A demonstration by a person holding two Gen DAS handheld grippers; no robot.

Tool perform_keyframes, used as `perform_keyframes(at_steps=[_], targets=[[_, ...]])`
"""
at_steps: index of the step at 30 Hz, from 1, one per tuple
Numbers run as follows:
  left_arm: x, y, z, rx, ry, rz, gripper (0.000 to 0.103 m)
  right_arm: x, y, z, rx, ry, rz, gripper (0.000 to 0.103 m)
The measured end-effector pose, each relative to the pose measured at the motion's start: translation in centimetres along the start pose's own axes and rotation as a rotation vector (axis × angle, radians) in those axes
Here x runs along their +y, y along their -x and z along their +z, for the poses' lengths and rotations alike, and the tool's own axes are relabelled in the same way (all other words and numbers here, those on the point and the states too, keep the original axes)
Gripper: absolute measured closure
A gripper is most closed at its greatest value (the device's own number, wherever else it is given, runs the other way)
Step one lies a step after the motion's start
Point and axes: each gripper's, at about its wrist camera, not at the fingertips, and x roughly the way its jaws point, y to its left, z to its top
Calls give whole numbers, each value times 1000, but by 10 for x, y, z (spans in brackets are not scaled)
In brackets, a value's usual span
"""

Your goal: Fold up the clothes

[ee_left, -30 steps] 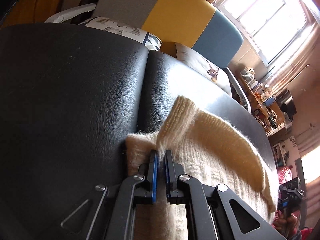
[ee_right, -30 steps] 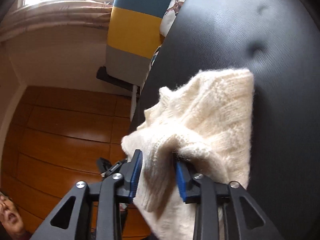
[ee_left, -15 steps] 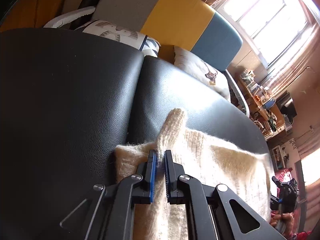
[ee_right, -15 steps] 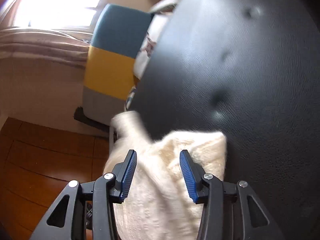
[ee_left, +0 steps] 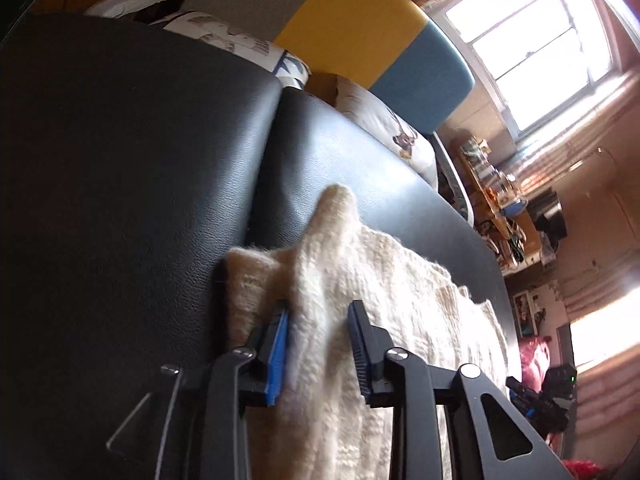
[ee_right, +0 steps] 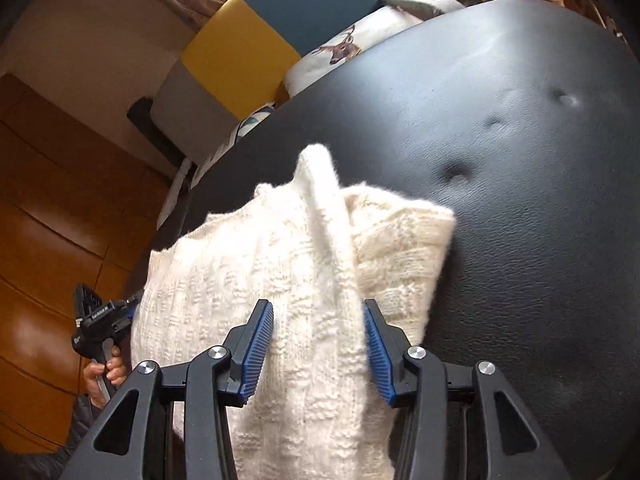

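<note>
The cream knitted sweater (ee_left: 372, 320) lies folded on the black leather cushion (ee_left: 132, 184), with a raised ridge of knit running up between the fingers of both tongs. The left gripper (ee_left: 318, 344) stands released, blue pads apart either side of that ridge; the right gripper (ee_right: 318, 344) is likewise spread wide over the sweater's edge. Beyond the sweater the cushion shows a seam and tufted dimples (ee_right: 456, 170). Past the cushion's far edge sit a deer-print pillow (ee_right: 344, 50) and a grey, yellow and blue panel (ee_left: 360, 36). Farther off are a bright window (ee_left: 536, 36) and a wooden floor (ee_right: 60, 240).
</note>
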Motion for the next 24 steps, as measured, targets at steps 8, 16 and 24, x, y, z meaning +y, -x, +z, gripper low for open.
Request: perform_keyframes(at_steps=[8,16,24], targets=[[-29,17,-8,-31,-125,56,93,56,-4,-27,133,528,-471,86],[36,18,-11,4,152,-64,59,23,19,-28,52,369,-406,69],[27,35,-51,70,26,-139,56,56,20,-20,-6,403,-417,66]])
